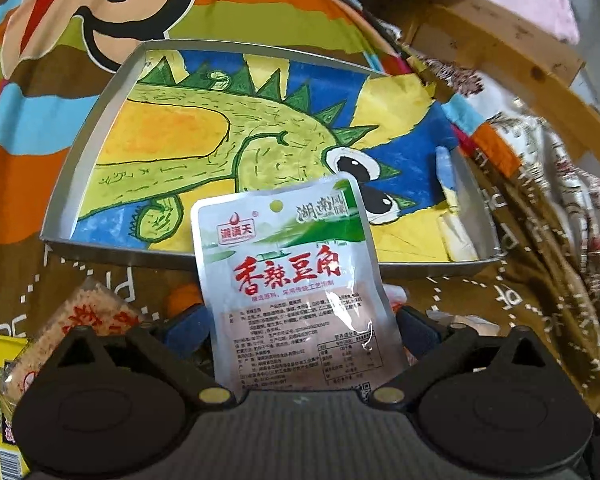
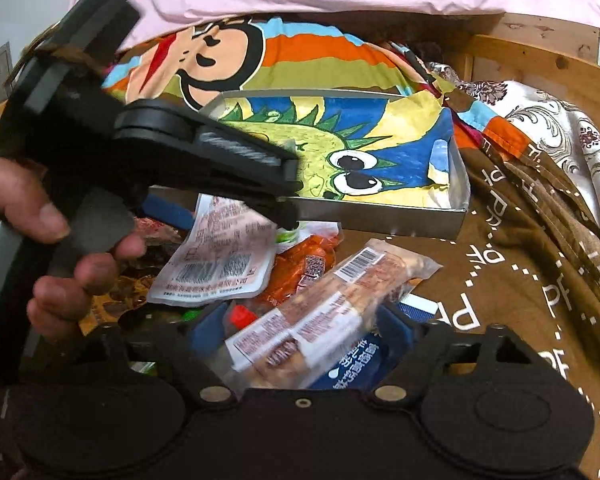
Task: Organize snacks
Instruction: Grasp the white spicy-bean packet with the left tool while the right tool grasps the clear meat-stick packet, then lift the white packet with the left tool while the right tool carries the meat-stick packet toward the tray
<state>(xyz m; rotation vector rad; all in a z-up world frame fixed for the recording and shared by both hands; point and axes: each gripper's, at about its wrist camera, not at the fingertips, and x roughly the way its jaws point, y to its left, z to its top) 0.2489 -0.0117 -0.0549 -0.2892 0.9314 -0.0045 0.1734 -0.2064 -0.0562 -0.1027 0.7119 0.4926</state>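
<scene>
Silver-white foil snack pouch with red lettering (image 1: 296,280) stands between the left gripper (image 1: 300,320)'s wide-spread pads, overlapping the near rim of the shallow metal tray lined with a dinosaur drawing (image 1: 76,168); whether the pads press it I cannot tell. Best carry it past the rim, then release. Right gripper (image 2: 304,332) straddles a clear-wrapped biscuit pack (image 2: 324,312), unclenched.

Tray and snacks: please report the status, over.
Left gripper around white pouch, grip unclear. Right gripper around long bar packet, same. Tray without snacks, unobstructed.

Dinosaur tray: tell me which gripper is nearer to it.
Left. The left gripper holds a white pouch at the near rim of the tray, the pouch top overlapping it. The right gripper sits further back over the snack pile, a wrapped bar between its fingers.
</scene>
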